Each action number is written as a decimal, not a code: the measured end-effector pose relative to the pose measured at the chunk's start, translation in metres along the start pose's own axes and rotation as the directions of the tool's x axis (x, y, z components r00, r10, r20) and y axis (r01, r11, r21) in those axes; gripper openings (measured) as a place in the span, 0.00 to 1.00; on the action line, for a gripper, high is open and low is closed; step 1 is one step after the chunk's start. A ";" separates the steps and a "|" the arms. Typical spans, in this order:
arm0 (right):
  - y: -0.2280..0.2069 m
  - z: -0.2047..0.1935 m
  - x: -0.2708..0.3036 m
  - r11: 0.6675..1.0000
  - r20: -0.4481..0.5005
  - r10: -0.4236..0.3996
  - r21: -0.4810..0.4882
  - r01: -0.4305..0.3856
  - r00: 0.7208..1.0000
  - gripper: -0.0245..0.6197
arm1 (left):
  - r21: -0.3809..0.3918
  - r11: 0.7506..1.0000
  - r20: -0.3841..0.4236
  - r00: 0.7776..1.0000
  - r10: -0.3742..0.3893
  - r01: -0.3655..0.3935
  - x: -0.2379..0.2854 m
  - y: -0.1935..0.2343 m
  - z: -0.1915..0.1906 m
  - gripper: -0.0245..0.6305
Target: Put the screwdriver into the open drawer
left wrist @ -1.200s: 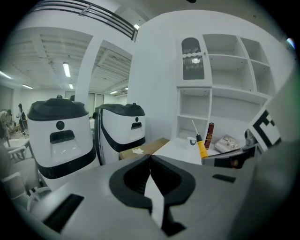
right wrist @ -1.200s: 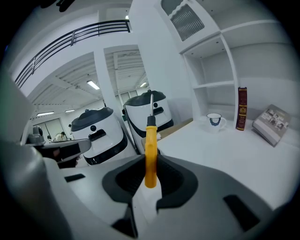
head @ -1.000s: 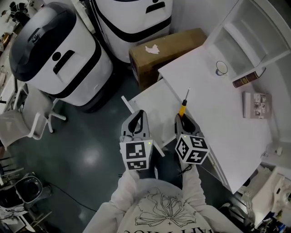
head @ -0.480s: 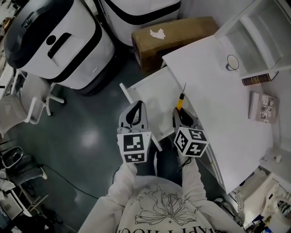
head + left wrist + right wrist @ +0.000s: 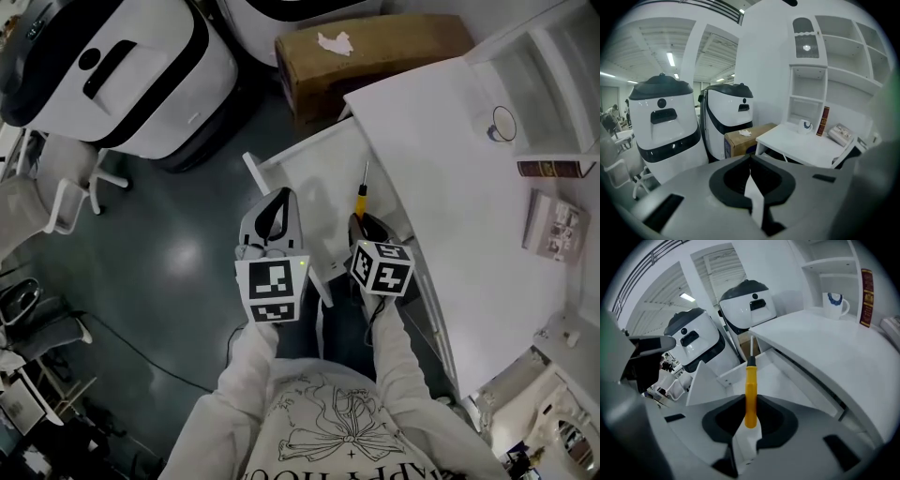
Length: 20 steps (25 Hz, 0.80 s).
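Screwdriver (image 5: 750,389), pinched in the right gripper (image 5: 750,414), hangs over the open drawer (image 5: 314,183), not yet released; left gripper (image 5: 751,161) jaws meet, empty.

No text can be read. Shirt (image 5: 337,427) has upside-down letters at the bottom frame edge, cut off, illegible. Red book (image 5: 866,297) spine has gold print, too small to read. Small box (image 5: 555,223) on table (image 5: 450,187) shows print, also illegible.
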State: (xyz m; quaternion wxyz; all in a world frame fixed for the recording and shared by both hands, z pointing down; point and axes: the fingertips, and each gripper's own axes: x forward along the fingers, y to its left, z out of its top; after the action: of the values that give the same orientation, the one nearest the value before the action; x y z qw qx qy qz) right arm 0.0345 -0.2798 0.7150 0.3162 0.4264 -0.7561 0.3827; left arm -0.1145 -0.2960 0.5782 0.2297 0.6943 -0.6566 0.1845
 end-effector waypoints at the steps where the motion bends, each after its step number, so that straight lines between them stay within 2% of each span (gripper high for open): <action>1: -0.002 -0.004 0.007 1.000 -0.016 0.000 0.008 0.001 1.000 0.15 | -0.003 1.000 -0.003 1.000 0.002 -0.002 0.002 0.001 -0.002 0.05; 5: -0.011 -0.020 0.035 0.999 -0.077 -0.012 0.032 0.015 0.997 0.15 | -0.015 1.000 -0.014 1.000 0.012 -0.012 0.009 0.008 -0.008 0.05; 8: -0.018 -0.029 0.057 0.999 -0.126 -0.030 0.015 0.032 0.992 0.15 | -0.029 0.999 -0.021 1.000 0.020 -0.021 0.014 0.015 -0.011 0.05; 14: -0.025 -0.046 0.095 0.998 -0.230 -0.051 0.016 0.056 0.972 0.15 | -0.045 0.998 -0.042 0.998 0.036 -0.038 0.017 0.030 -0.020 0.05; 20: -0.032 -0.058 0.120 0.995 -0.306 -0.054 0.066 0.077 0.951 0.15 | -0.058 0.998 -0.053 0.998 0.036 -0.039 0.022 0.036 -0.027 0.05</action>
State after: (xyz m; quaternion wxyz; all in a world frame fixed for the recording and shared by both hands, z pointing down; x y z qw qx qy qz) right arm 0.0194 -0.2897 0.8513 0.4246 0.3992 -0.6687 0.4617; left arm -0.1471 -0.3003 0.6151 0.2634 0.6697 -0.6686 0.1872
